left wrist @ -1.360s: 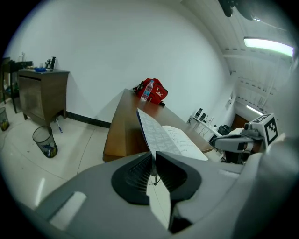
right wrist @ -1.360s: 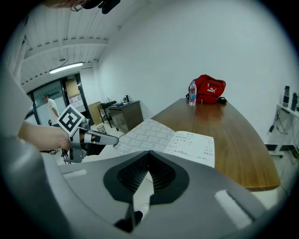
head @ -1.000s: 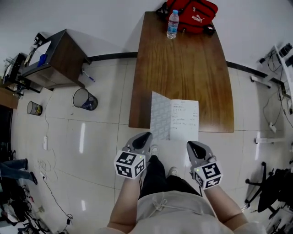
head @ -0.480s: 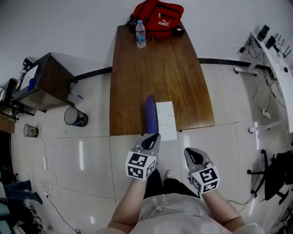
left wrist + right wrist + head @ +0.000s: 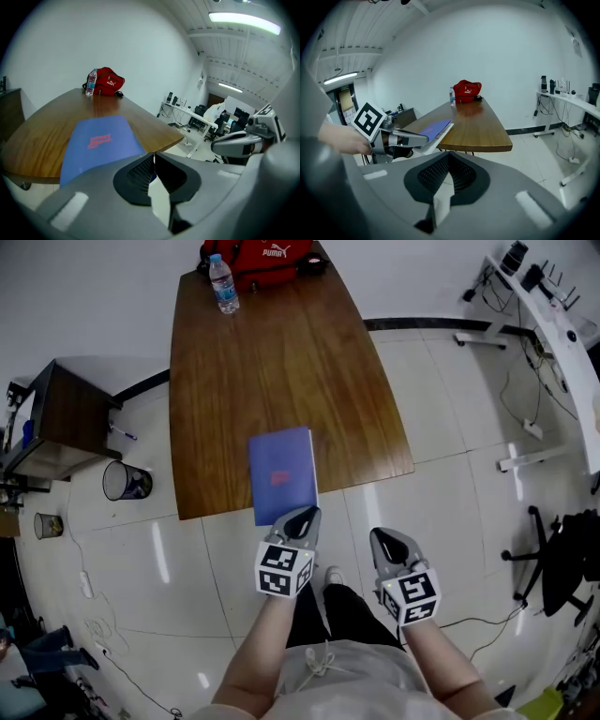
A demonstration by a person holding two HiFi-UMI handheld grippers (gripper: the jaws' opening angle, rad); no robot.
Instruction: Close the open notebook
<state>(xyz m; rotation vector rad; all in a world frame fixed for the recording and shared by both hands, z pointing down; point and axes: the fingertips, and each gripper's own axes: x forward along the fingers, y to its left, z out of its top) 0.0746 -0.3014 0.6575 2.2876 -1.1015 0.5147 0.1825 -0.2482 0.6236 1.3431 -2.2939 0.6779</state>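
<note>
We are seeing the notebook (image 5: 281, 474) lying shut, blue cover up, at the near edge of the table (image 5: 281, 362), where a second ago its white pages were showing and half a second ago the cover was standing upright. We are judging the closing done. Our left gripper (image 5: 300, 518), jaws together and empty, is hovering just beside the notebook's near end. Our right gripper (image 5: 386, 542), likewise pinched on nothing, is hanging over the floor.

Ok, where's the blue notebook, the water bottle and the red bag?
blue notebook (image 5: 281, 474): head view, middle of its closed cover.
water bottle (image 5: 223, 287): head view, its clear body.
red bag (image 5: 267, 263): head view, its red top side.
</note>
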